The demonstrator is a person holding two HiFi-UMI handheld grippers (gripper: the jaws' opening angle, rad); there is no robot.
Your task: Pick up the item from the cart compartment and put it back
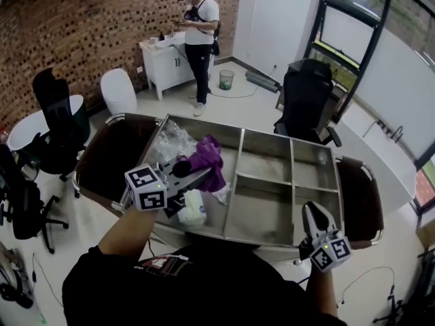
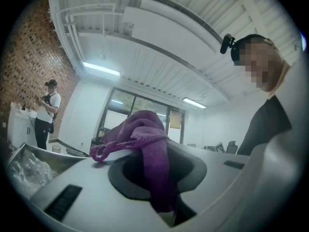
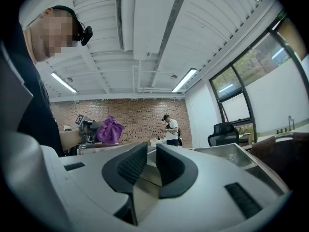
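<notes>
A purple cloth (image 1: 209, 160) hangs over the cart's left compartment, and my left gripper (image 1: 194, 175) is shut on it. In the left gripper view the purple cloth (image 2: 147, 144) drapes over and down between the jaws of that gripper (image 2: 157, 182). My right gripper (image 1: 315, 214) hovers at the cart's near right corner, jaws drawn almost together with nothing between them. The right gripper view shows its dark pads (image 3: 130, 166) close to each other, and the purple cloth (image 3: 110, 129) far off at the left.
The steel cart (image 1: 292, 182) has several divided compartments and brown end panels. A white bag (image 1: 192, 210) and clear plastic (image 1: 170, 141) lie in the left compartment. A person (image 1: 200, 32) stands by a white cabinet (image 1: 163, 60). Office chairs (image 1: 309, 94) flank the cart.
</notes>
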